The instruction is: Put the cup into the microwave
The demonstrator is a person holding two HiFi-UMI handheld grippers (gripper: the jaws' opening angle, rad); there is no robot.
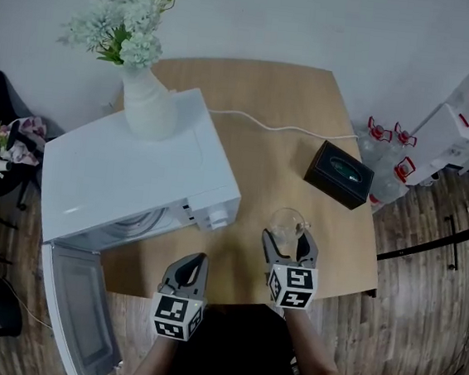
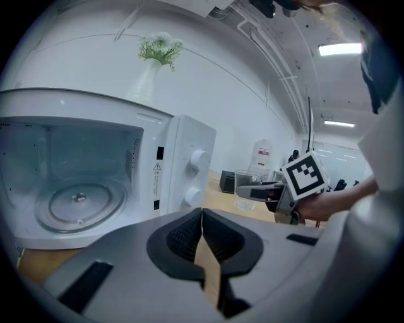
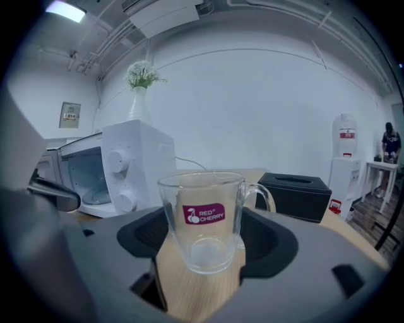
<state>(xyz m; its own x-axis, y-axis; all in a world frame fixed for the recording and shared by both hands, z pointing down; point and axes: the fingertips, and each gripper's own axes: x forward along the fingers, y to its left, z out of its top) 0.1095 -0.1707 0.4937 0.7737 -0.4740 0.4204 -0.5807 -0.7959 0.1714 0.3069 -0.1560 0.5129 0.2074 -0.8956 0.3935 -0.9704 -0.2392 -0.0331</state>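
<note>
Standing upright on the wooden table [image 1: 265, 90], the clear glass cup [image 3: 202, 217] was found near the front edge, just to the right of the microwave [image 1: 136, 172] and apart from it. The right gripper [image 1: 289, 240] had its jaws set on either side of the cup, the opening narrowed to the cup's own width and the dark pads against the glass walls; the cup's base appeared to rest on the table top. The cup carried a magenta label facing the right gripper view, and its handle pointed to the right of that view, towards a black box [image 1: 340, 174] lying further back near the table's right edge. The left gripper [image 1: 196, 260] was held beside the right one, in front of the microwave's control side, with its jaws brought fully together and nothing between them. The microwave door [image 1: 80, 308] was swung open towards the person, and the left gripper view showed the lit cavity with the glass turntable [image 2: 79, 205] bare. Two white knobs [image 2: 197, 161] were noted on the control panel. A white vase [image 1: 147, 103] of pale flowers [image 1: 127, 21] stood on top of the microwave, towards its rear. A white cable [image 1: 266, 126] ran across the table behind the appliance. Whether the cup was lifted at all off the surface could not be confirmed from any view.
</note>
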